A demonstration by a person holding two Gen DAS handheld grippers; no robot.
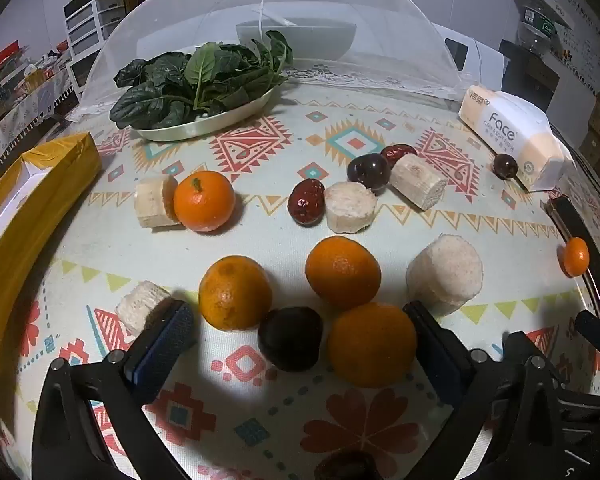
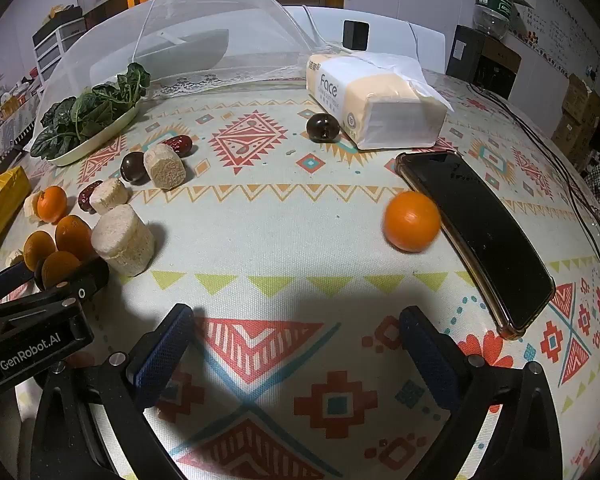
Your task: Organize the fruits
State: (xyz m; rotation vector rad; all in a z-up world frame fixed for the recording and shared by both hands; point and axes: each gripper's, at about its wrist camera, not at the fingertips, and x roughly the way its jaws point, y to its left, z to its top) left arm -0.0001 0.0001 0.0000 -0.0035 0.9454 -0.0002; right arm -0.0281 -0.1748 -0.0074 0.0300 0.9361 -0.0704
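Note:
In the left wrist view my left gripper [image 1: 300, 328] is open, low over the patterned table. Between its fingers lie three tangerines [image 1: 342, 272], [image 1: 235, 292], [image 1: 371, 346] and a dark plum [image 1: 290, 338]. Pale sugarcane chunks [image 1: 444, 276], [image 1: 350, 207] lie around, with a fourth tangerine [image 1: 204, 201], red dates [image 1: 306, 202] and another plum [image 1: 368, 172] behind. In the right wrist view my right gripper [image 2: 296, 332] is open and empty. A lone tangerine [image 2: 412, 221] lies ahead of it, touching a black phone [image 2: 480, 232]. A plum [image 2: 323, 128] sits by the tissue pack.
A plate of spinach [image 1: 204, 80] stands at the back left in front of a white mesh food cover [image 1: 260, 20]. A Face tissue pack [image 1: 508, 132] lies at the back right. A yellow box [image 1: 28, 208] lines the left edge. Cables [image 2: 560, 168] run at the right.

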